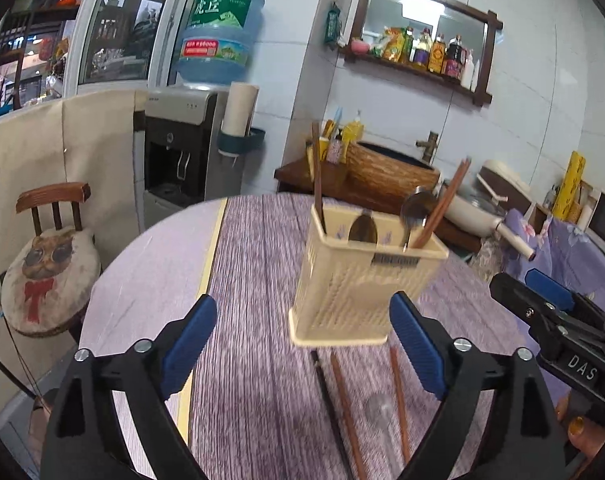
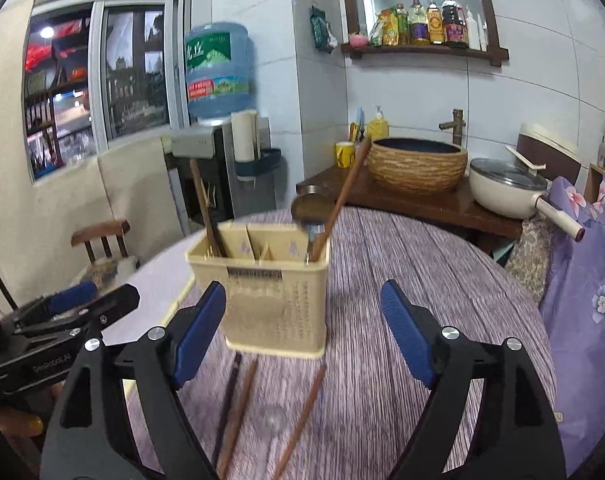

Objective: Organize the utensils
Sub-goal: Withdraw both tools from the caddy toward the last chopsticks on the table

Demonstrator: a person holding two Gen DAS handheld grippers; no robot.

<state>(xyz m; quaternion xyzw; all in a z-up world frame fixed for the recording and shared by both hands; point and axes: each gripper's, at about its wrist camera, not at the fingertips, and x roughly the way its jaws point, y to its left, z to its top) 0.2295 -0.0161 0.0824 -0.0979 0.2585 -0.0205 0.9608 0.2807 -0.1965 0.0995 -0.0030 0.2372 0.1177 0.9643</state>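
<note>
The left tool (image 1: 302, 344) hangs wide apart and empty over the purple wood-grain counter (image 1: 254, 248). Ahead stands the cream perforated plastic caddy (image 1: 358, 280), upright. Before it lie a thin dark chopstick (image 2: 227, 396), two brown wooden chopsticks (image 2: 302, 416) and a clear spoon (image 2: 269, 420). The right tool (image 2: 302, 332), equally wide, should pinch one stick mid-length

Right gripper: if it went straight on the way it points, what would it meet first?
Most likely the cream utensil holder, which stands on the table between the open fingers of the right gripper, ahead of them. The loose chopsticks and clear spoon lie lower, probably under its path. Depth is uncertain.
</note>
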